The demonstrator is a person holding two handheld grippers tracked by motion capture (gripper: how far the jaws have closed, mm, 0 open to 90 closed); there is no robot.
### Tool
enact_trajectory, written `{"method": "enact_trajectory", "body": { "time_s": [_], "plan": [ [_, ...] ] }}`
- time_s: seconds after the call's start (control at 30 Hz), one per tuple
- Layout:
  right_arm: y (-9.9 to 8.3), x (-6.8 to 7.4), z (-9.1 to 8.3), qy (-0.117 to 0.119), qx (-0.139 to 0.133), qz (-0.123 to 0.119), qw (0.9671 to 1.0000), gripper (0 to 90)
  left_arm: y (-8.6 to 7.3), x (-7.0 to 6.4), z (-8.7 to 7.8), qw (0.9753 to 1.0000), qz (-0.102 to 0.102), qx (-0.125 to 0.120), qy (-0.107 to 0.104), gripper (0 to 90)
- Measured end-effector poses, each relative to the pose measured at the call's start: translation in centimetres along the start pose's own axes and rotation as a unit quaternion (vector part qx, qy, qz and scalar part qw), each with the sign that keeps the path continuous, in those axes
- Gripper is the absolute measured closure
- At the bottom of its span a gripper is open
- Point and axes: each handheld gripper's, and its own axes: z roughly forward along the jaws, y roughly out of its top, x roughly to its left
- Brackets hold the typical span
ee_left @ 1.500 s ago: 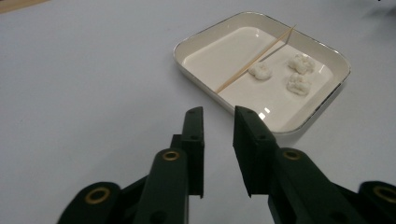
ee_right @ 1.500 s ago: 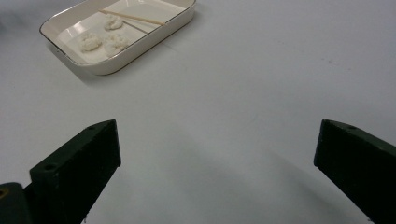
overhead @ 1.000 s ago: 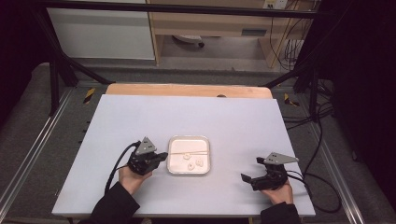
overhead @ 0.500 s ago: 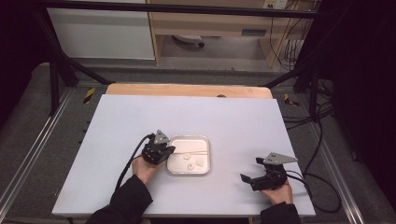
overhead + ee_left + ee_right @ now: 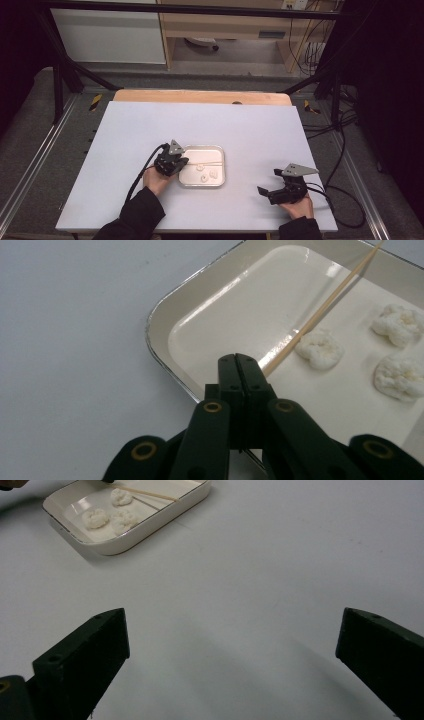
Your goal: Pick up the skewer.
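Left gripper (image 5: pixel 240 360) sits at the near-left corner of the white tray (image 5: pixel 218 183), jaws pressed together on the end of a thin wooden skewer (image 5: pixel 325 302) that slants across the tray. Three white dough lumps (image 5: pixel 320 350) lie on the tray floor. Right gripper (image 5: pixel 265 192) rests on the white table (image 5: pixel 250 125), well apart from the tray, jaws spread wide, holding nothing.

The table (image 5: pixel 250 125) is seen from above and in front by the high view. The white tray (image 5: pixel 165 320) is viewed very closely by the left gripper view and from farther off by the right gripper view, so it is shared.
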Motion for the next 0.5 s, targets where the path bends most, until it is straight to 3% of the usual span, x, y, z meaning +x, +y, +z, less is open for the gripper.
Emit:
{"method": "enact_trajectory", "body": {
  "time_s": [0.5],
  "plan": [
    [0.0, 0.0, 0.0, 0.0, 0.001, 0.0, 1.0, 1.3, -0.4, -1.6, -0.9, 0.9986, 0.031, 0.022, -0.035, 89.8]
  ]
}}
